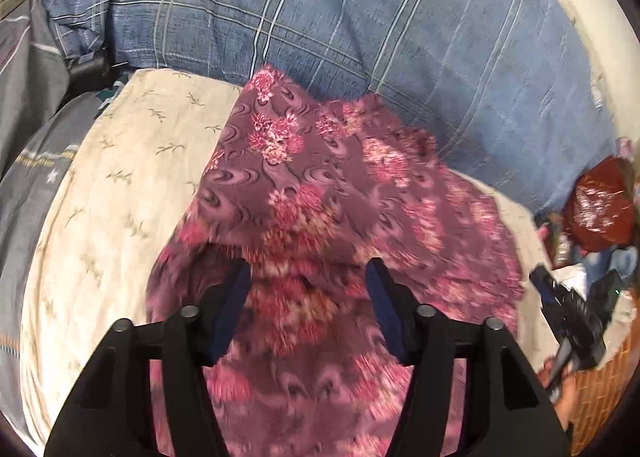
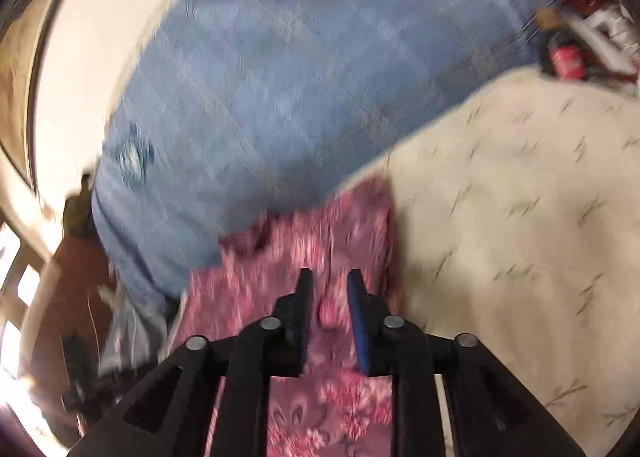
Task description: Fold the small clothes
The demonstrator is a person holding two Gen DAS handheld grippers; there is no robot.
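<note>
A purple garment with pink flowers (image 1: 320, 193) lies spread on a cream leaf-print bed sheet (image 1: 120, 177). My left gripper (image 1: 308, 269) is open wide just above the garment's near part, with cloth showing between its fingers. The right gripper shows at the far right of the left wrist view (image 1: 568, 309). In the blurred right wrist view my right gripper (image 2: 330, 277) has its fingers a narrow gap apart over the same garment (image 2: 304, 241), with a fold of cloth rising between them; whether it pinches the cloth I cannot tell.
A blue checked quilt (image 1: 360, 17) lies bunched behind the garment, also in the right wrist view (image 2: 260, 77). A grey striped blanket (image 1: 24, 137) lies at the left. A brown-red bag (image 1: 600, 205) and clutter sit at the right edge. The cream sheet (image 2: 520, 197) extends right.
</note>
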